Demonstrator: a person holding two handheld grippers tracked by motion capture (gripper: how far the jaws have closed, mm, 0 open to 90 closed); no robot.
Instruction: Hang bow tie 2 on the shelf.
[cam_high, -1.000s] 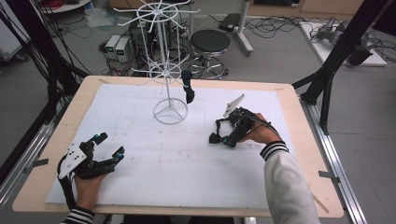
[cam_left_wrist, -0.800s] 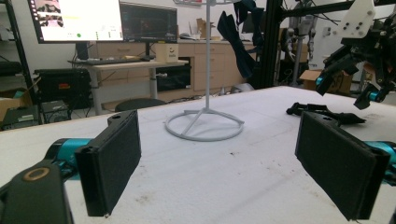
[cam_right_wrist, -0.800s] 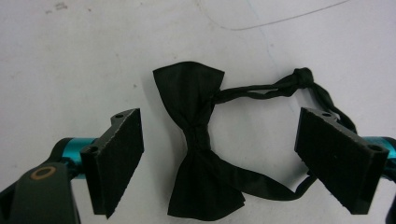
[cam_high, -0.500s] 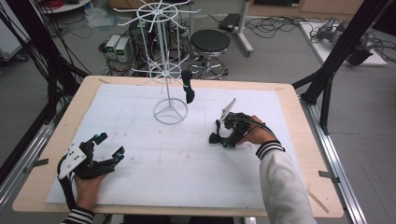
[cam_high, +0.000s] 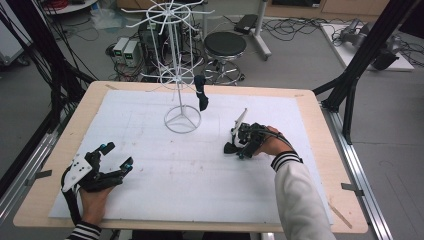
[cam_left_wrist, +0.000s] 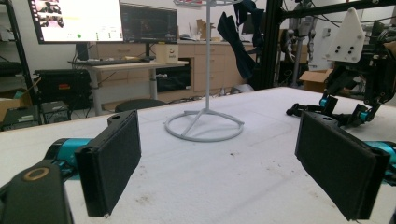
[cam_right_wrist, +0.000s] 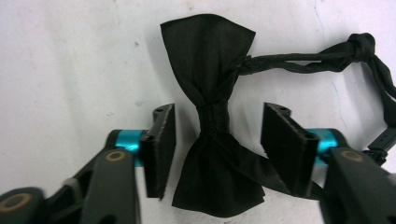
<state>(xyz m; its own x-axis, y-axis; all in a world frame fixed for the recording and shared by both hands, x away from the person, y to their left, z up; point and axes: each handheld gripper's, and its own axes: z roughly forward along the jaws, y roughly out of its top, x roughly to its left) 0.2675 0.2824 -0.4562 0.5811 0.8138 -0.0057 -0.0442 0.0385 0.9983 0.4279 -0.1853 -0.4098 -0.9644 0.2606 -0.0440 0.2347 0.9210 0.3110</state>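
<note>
A black bow tie (cam_right_wrist: 212, 116) lies flat on the white table cover, its strap trailing to the right. My right gripper (cam_right_wrist: 219, 112) straddles its knot. The jaws have just been closing, and a gap still shows on each side between pad and knot. In the high view the same gripper (cam_high: 239, 147) sits right of centre, with the bow tie (cam_high: 230, 148) at its tip. My left gripper (cam_high: 118, 155) rests at the front left, open and holding nothing; its pads (cam_left_wrist: 112, 158) stand wide apart.
A white wire rack (cam_high: 175, 75) stands at the back centre on a ring base (cam_left_wrist: 204, 126). A second dark tie (cam_high: 201, 95) hangs from it. The white cover (cam_high: 165, 175) spreads between the two hands. A stool and cables lie beyond the table.
The right hand has shifted slightly left and settled lower over the bow tie. The left hand has not moved.
</note>
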